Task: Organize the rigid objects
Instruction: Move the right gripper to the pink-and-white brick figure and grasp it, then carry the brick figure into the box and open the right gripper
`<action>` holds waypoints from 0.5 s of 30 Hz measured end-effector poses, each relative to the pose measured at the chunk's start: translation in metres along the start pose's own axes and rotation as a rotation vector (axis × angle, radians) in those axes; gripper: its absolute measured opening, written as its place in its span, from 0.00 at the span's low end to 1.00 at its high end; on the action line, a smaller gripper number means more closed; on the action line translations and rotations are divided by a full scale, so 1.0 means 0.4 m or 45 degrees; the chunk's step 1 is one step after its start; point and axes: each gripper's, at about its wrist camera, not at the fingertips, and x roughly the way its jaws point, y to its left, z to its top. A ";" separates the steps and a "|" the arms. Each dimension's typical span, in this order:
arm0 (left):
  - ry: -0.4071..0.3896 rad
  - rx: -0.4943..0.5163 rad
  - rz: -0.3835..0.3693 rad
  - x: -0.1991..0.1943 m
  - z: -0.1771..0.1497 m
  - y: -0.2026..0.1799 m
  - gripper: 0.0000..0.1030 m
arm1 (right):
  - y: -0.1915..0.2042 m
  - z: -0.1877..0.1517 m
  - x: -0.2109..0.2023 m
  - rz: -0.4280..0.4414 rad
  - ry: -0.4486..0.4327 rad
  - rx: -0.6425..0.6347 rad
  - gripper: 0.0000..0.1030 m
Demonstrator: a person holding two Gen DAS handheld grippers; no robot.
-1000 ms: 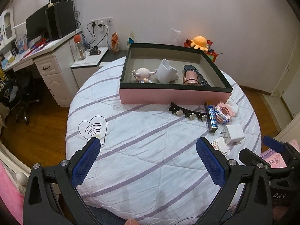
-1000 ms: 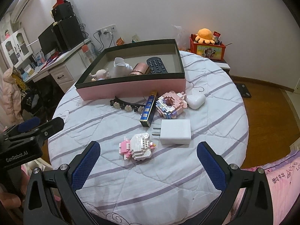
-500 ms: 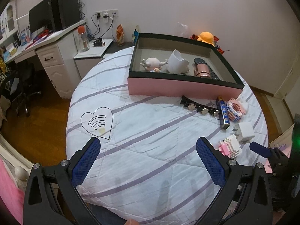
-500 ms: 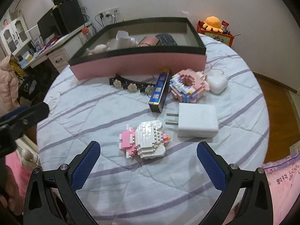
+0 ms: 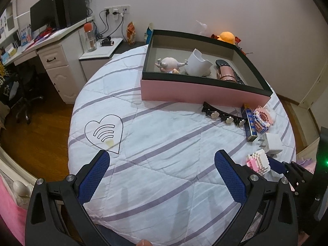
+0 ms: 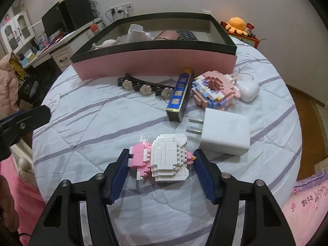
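A pink-and-white brick figure [image 6: 168, 153] lies on the striped quilt near the table's front edge, and it also shows in the left wrist view [image 5: 258, 161]. My right gripper [image 6: 161, 156] is closing its jaws around it, and both blue pads touch its sides. One blue finger [image 5: 275, 165] of it shows beside the figure. The pink box [image 6: 155, 61] with a black rim stands at the back and holds a white cup [image 5: 197, 65], a small figurine [image 5: 170, 63], a rose-gold cylinder [image 5: 225, 73] and a remote. My left gripper [image 5: 162, 160] hangs open over bare quilt with nothing between its fingers.
Between the figure and the box lie a white charger [image 6: 225, 135], a blue stick-shaped box [image 6: 180, 94], a pink brick ring [image 6: 213, 90], a white case [image 6: 249, 90] and a black flower hair clip [image 6: 143, 87]. A desk [image 5: 51, 47] stands off to the left.
My right gripper came down over the brick figure and its jaws went from wide open to closed in on the figure's sides. The left gripper stayed open and sank slightly.
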 end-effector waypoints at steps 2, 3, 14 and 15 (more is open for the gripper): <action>-0.001 0.000 0.000 0.001 0.002 0.001 1.00 | 0.004 -0.001 -0.007 0.018 0.000 0.001 0.62; 0.000 -0.003 -0.001 0.001 0.003 0.003 1.00 | 0.004 -0.001 -0.009 0.023 0.000 0.000 0.62; -0.080 0.014 -0.009 -0.012 0.082 -0.012 1.00 | -0.004 0.087 -0.093 0.078 -0.112 -0.005 0.62; -0.091 0.015 -0.009 -0.012 0.095 -0.015 1.00 | -0.005 0.107 -0.101 0.082 -0.130 -0.010 0.62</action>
